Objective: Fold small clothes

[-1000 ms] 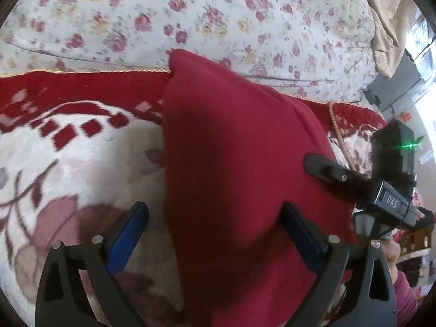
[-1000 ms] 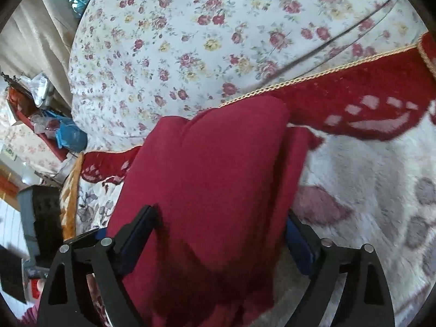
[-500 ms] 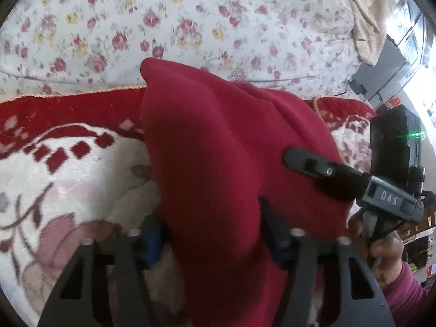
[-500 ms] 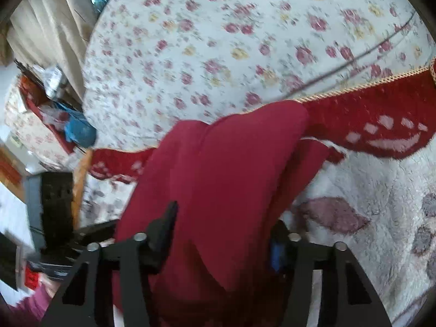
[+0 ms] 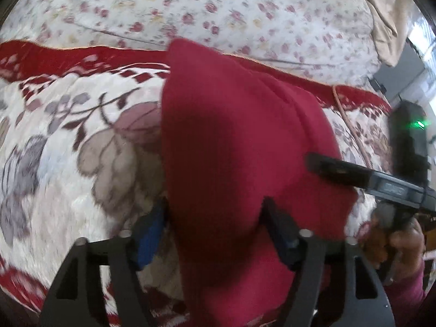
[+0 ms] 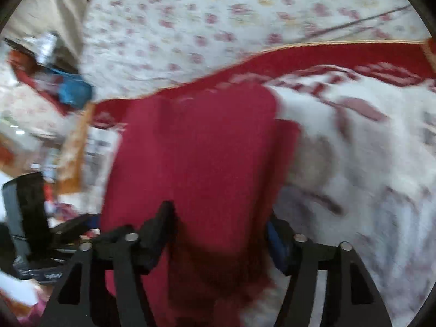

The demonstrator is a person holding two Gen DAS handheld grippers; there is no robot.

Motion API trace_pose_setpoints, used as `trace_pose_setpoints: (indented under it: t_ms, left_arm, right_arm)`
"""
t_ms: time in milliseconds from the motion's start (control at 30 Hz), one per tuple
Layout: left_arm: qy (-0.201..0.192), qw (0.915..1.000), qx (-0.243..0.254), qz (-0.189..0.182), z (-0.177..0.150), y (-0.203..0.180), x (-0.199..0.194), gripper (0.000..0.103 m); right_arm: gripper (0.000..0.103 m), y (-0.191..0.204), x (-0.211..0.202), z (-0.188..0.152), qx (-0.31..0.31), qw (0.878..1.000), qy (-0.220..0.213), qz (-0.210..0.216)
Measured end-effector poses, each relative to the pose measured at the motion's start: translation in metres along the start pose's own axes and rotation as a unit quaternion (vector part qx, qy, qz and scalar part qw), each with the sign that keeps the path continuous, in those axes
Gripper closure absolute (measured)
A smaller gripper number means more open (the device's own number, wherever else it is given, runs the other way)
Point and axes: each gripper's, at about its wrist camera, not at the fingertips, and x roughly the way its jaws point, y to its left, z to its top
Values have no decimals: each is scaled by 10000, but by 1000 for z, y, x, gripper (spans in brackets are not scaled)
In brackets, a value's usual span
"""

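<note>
A red knit garment is folded into a thick band and lies raised over a plush white-and-red blanket. My left gripper straddles its near left part. The jaws are opening, and the cloth still fills the gap and touches both pads. In the right wrist view the same garment sits between the fingers of my right gripper. Those jaws are opening too, with the cloth against both pads. One finger of the right gripper lies on the garment's right side, with a hand behind it.
A white bedsheet with small red flowers lies beyond the blanket's red, gold-corded border. A beige curtain hangs at the upper right. Cluttered shelves with a blue bag stand beyond the bed's left side.
Both grippers closed on the red garment, then carried it toward the near part of the blanket, farther from the floral sheet. Their jaws now stand wider than half a second ago.
</note>
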Motion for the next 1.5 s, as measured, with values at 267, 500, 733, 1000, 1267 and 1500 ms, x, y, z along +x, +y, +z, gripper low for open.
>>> trace_pose_setpoints:
  t_ms: [267,500,733,1000,1267,1500]
  left_arm:
    - [-900,9927,-36,804,-18,-3,-27,15]
    - [-1257,9882,-96,870,-19,-1,-29,15]
    - [-1438,9815,259,1239,-19,-6,-33,15]
    - [-1619,9771,361,1336,-20,-11,-42,15]
    - [-1755,9734,323,1436,-22,-8,-48,15]
    - [-1747,9734,289,1452,-23,-6,-47,15]
  right_arm:
    - [37,56,-77,-33,-1195,9892,-789,-327]
    - [60,72,-23,-71,-1913,9689,-321,-1535]
    - [50,63,-47,-69,-1401,9806,-548,-1256]
    - [20,96,-72,-64,-1312,9730,-1259,-1420]
    - [17,100,-57,-59,-1180,9710,-1302,-1622]
    - [16,93,-45,-56,-973,9740,-1233,-1633]
